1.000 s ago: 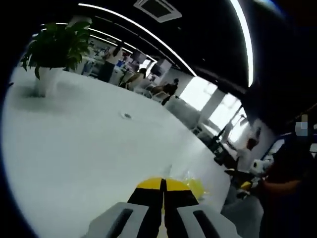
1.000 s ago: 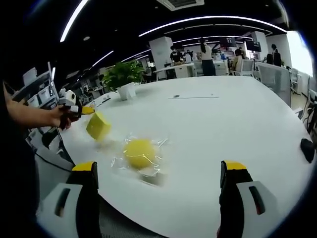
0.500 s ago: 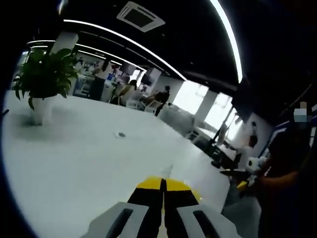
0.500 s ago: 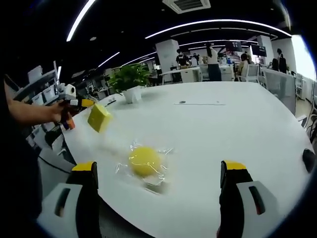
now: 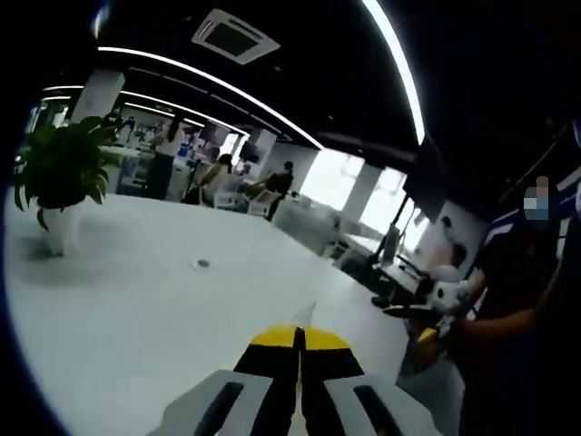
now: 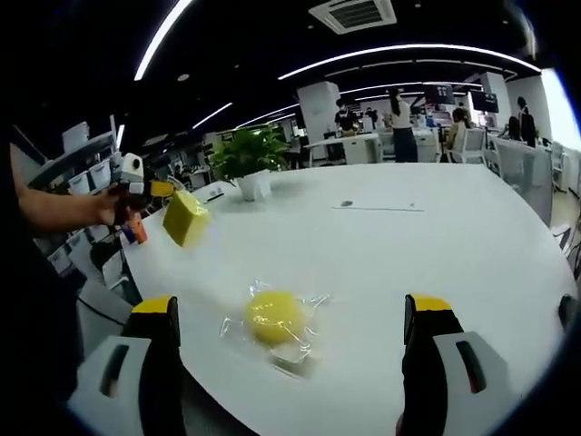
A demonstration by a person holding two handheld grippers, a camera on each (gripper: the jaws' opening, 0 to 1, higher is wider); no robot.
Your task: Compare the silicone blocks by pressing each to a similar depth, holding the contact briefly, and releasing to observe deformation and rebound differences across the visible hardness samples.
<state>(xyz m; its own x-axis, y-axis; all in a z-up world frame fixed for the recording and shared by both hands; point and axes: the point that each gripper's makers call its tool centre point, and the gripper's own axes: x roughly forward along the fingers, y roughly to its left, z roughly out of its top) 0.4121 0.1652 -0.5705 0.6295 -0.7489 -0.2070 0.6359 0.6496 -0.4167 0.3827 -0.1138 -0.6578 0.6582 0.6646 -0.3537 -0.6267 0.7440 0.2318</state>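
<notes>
In the right gripper view we see two yellow silicone samples. The yellow block [image 6: 186,218] is a cube with flat matte faces, held tilted above the white table [image 6: 436,254], up and to the left of our right gripper [image 6: 295,363]. The left gripper [image 6: 156,189], entering from the left in the person's hand [image 6: 116,204], has its jaws closed on the block's near side. The round yellow sample [image 6: 273,317] is a smooth dome lying inside a crinkled clear plastic wrapper [image 6: 300,338] on the table, just ahead of the right gripper and between its jaws' lines, slightly left of centre. The right gripper's jaws stand wide apart, touching nothing.

In the left gripper view, the left gripper [image 5: 299,338] shows its yellow-tipped jaws pressed nearly together; the block itself is hidden past the tips. Beyond them lie the table and a potted plant [image 5: 62,177] far to the left.

Compared with a second ago, the block sits higher above the table and the left gripper has risen with it. The yellow lump visible past the left jaws then is now out of sight. The round sample lies nearer the right gripper's centre line, though that camera has moved too.
</notes>
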